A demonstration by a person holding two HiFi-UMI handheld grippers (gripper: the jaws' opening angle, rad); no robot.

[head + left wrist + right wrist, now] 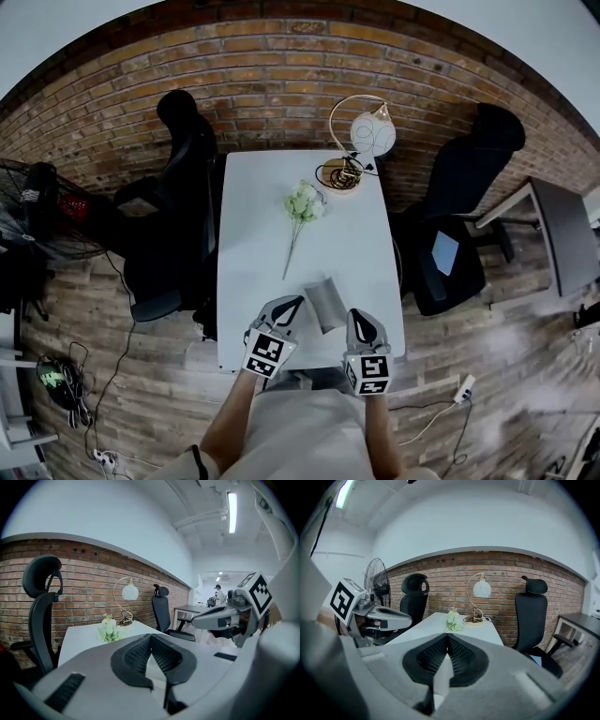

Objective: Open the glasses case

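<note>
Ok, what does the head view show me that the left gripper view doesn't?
Only the head view: the grey oblong glasses case lying near the front edge of the white table, and the black floor fan.

Only the left gripper view: the ceiling strip light, a distant person in the far background, and a close look at the left gripper, jaws shut with nothing between them.

Both: the table, pale green flower bunch, gold arc lamp with white globe, black office chairs, brick wall and right gripper.

Overhead plus two low views; common table (253,244).
</note>
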